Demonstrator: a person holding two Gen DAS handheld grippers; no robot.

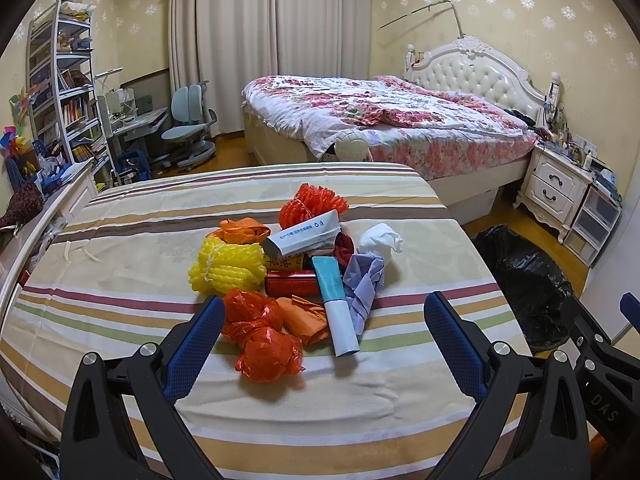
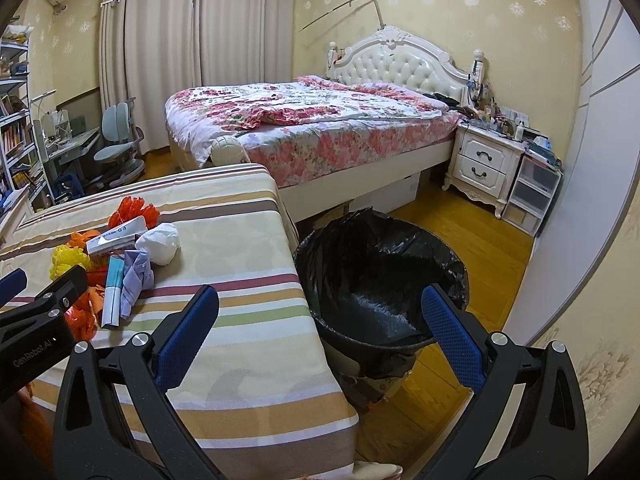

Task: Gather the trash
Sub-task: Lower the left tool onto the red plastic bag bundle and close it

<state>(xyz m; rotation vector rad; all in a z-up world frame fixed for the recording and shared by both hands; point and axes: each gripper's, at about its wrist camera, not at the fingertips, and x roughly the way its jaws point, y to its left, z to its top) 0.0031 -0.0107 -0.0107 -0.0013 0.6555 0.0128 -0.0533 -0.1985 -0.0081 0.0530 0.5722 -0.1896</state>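
On the striped cloth ahead of me the trash lies in one heap: a yellow foam net, an orange-red foam net, crumpled red plastic, folded orange paper, a white tissue wad, lilac paper, a red can, a teal-and-white tube and a pale carton with printed characters too small to read. My left gripper hangs over the near edge of the heap with its blue pads spread wide, empty; the red plastic sits just beside the left pad. My right gripper is likewise wide apart and empty, held over the gap between the cloth's corner and the black-lined bin, which stands on the wooden floor close against the table. "GenRobot.AI" reads on the left gripper's body in the right view, "DAS" on the right one's in the left view. Beyond stand a floral bed, nightstand, desk chair and bookshelf.
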